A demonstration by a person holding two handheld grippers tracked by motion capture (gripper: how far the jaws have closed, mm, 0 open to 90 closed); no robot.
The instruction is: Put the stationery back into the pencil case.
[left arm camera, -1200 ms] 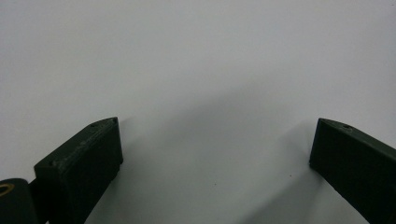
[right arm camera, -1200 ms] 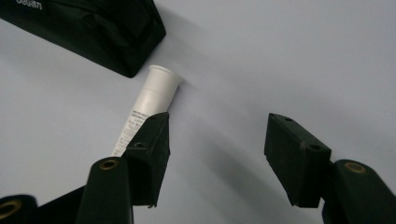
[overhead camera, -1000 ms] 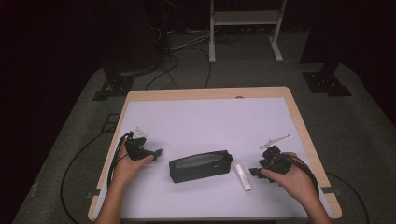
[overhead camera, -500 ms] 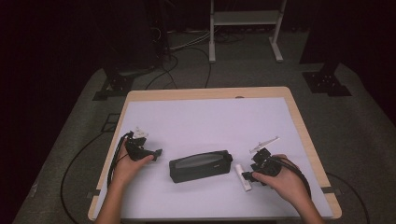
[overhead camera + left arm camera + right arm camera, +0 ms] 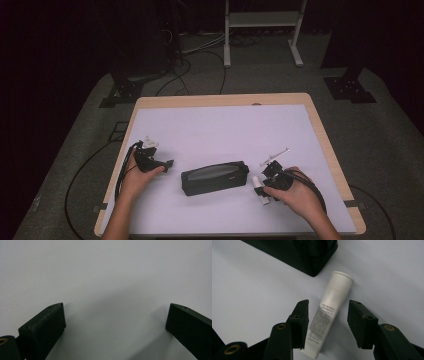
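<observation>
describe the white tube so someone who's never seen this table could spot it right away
Start at the white-topped table and find the black zip pouch lying near its front edge. Just off the pouch's right end lies a small white tube, between the jaws of the right gripper, which have just been closing around it and stand a little off its sides. It is pale, slim and cylindrical, with a flared cap and fine grey print.

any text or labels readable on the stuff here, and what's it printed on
White tube, lying between the right gripper's jaws: several lines of small grey print on its side, too small and blurred to read.
Black pouch: no lettering can be made out.
White table cover: no print can be seen.
</observation>
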